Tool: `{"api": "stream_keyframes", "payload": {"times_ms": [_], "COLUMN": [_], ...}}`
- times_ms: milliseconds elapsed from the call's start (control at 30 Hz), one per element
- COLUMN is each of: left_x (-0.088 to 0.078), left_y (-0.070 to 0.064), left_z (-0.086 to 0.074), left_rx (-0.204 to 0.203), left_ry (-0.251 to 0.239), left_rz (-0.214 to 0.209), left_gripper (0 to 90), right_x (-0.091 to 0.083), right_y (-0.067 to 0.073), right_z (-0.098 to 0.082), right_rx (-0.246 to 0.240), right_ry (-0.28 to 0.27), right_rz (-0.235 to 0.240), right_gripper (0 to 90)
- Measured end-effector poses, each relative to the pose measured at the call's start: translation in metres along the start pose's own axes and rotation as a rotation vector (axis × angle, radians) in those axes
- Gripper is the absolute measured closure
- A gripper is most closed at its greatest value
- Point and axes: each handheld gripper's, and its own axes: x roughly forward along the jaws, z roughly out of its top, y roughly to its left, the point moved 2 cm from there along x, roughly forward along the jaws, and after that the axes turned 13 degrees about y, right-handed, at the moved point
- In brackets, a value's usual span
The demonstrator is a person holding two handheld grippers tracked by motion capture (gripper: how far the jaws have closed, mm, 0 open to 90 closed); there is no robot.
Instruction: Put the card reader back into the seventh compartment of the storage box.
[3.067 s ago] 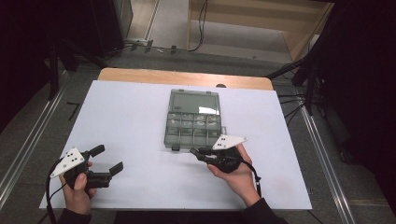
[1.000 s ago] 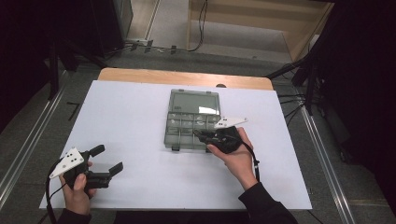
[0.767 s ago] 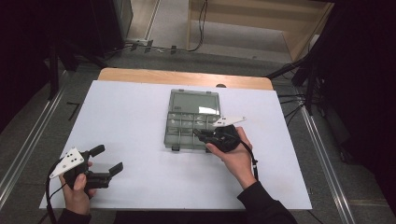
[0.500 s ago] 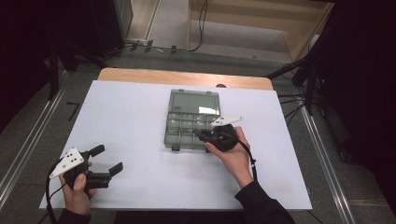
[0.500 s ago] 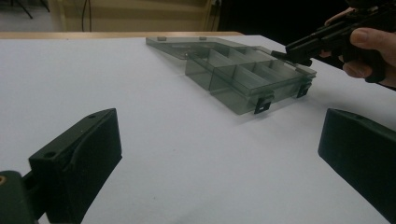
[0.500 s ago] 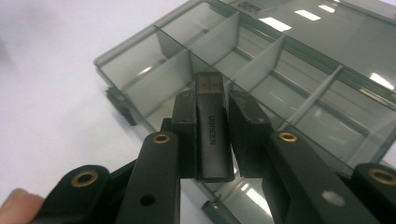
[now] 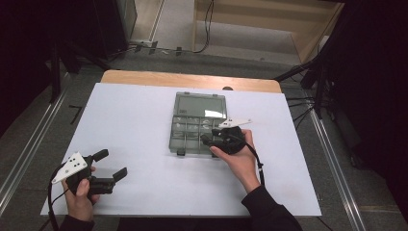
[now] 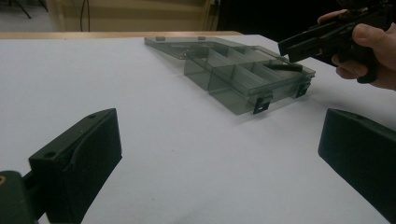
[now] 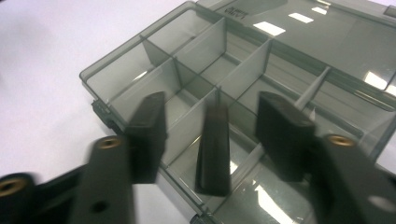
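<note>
A smoky clear compartment box [image 7: 179, 126] lies open at mid-table, its lid [image 7: 201, 105] folded flat behind it. My right gripper [image 7: 207, 140] hovers over the box's front right corner. Its jaws have just been opening, and it is now open. A short black bar [image 9: 214, 149] lies between them, clear of both pads, across a divider in the box [image 9: 116, 77]. The left gripper view shows the same bar [image 8: 286, 66] on the box's near right part, under the right gripper [image 8: 299, 44]. My left gripper [image 7: 113, 163] rests at the table's front left, open and holding nothing [image 8: 219, 154].
The white tabletop [image 7: 134, 115] stretches wide around the box. A wooden edge [image 7: 187, 79] runs along the far side. Metal rails [image 7: 29, 149] and cables flank the table on the floor.
The right hand has moved from the table in front of the box up over its front right compartments. The left hand has stayed put.
</note>
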Motion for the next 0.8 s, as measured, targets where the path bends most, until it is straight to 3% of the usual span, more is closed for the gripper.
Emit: {"api": "stream_keyframes", "payload": {"times_ms": [67, 433, 633, 700, 800], "left_x": [0.000, 0.006, 0.011, 0.012, 0.015], "left_y": [0.000, -0.005, -0.008, -0.010, -0.012], "left_z": [0.000, 0.003, 0.008, 0.011, 0.015], "left_rx": [0.001, 0.007, 0.024, 0.030, 0.031], "left_ry": [0.000, 0.007, 0.011, 0.018, 0.017], "left_rz": [-0.001, -0.015, -0.024, -0.021, -0.024], "left_gripper": [0.0, 0.0, 0.0, 0.0, 0.0], "right_x": [-0.002, -0.009, -0.015, -0.017, -0.019], "right_y": [-0.001, -0.007, -0.010, -0.011, -0.012], "right_z": [0.000, -0.003, -0.005, -0.006, -0.007], "right_rx": [0.013, 0.043, 0.049, 0.048, 0.041], "right_ry": [0.002, -0.031, -0.057, -0.061, -0.073], "right_rz": [0.000, 0.030, 0.067, 0.063, 0.060], "right_gripper": [30.0, 18.9, 8.0, 0.0, 0.0]}}
